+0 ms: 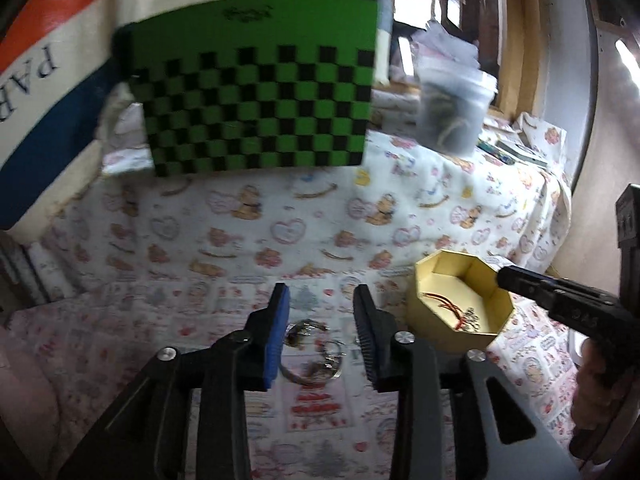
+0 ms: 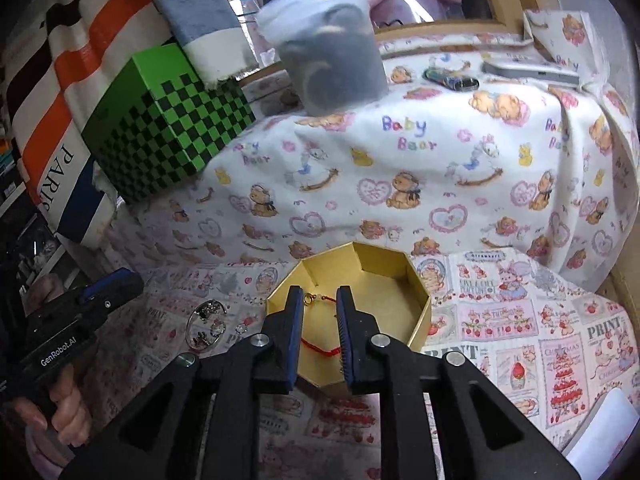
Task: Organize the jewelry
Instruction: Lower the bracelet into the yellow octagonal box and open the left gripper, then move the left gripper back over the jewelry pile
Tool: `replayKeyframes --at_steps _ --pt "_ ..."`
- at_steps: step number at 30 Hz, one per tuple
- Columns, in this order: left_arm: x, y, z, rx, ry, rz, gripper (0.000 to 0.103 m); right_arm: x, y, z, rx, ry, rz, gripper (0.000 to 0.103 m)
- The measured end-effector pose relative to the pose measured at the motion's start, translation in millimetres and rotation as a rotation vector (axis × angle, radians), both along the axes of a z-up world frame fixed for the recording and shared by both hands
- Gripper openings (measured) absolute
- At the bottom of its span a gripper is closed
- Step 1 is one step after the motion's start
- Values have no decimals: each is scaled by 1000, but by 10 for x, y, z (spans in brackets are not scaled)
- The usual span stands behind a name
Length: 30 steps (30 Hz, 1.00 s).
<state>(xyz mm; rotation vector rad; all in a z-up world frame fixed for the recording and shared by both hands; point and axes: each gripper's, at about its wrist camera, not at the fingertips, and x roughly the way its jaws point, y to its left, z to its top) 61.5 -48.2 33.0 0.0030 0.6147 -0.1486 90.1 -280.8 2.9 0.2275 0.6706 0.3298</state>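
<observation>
An open yellow octagonal box (image 1: 460, 304) (image 2: 384, 280) sits on the patterned cloth. A red cord bracelet with a gold clasp (image 2: 320, 350) (image 1: 452, 308) lies inside it. Silver rings and bangles (image 1: 312, 354) (image 2: 206, 328) lie on the cloth left of the box. My left gripper (image 1: 320, 300) is open and empty, hovering above the silver pieces. My right gripper (image 2: 319, 298) is open and empty, over the box's near left part, above the red bracelet. The right gripper's tip shows in the left wrist view (image 1: 516, 278) at the box's right rim.
A green and black checkered box (image 1: 256, 92) (image 2: 168, 128) stands at the back left. A clear plastic tub (image 2: 332, 48) (image 1: 452, 112) with dark contents stands behind. A lighter (image 2: 452, 80) and a flat grey case (image 2: 528, 72) lie on the raised cloth at the back right.
</observation>
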Motion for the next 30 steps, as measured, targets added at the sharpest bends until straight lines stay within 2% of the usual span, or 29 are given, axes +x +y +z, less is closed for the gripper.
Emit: replayKeyframes --at_steps 1,3,5,8,11,13,15,17,22,24,30 --pt "-15 28 -8 5 -9 9 43 -13 5 16 -4 -6 -1 18" --pt "-36 68 -23 14 -13 12 58 -60 33 57 -18 -32 -6 19" --pt "-67 111 -26 17 -30 23 61 -110 58 94 -30 -68 -10 20" --pt "-108 177 -9 12 -48 38 70 -165 111 130 -56 -104 -9 33" --pt "-157 209 27 8 -79 51 80 -211 181 154 -99 -129 -18 34" --pt "-181 211 46 16 -98 59 87 -231 211 161 -112 -141 -19 40" --pt "-195 215 55 18 -111 68 94 -259 236 174 -124 -158 -26 53" --pt "-198 226 55 10 -121 71 96 -278 258 186 -136 -170 -29 56" --pt "-214 243 58 12 -148 88 100 -297 275 193 -139 -186 -35 72" --pt "-237 243 70 18 -174 92 102 -302 280 193 -143 -197 -39 87" --pt "-257 267 101 12 -195 96 102 -327 273 209 -139 -209 -48 88"
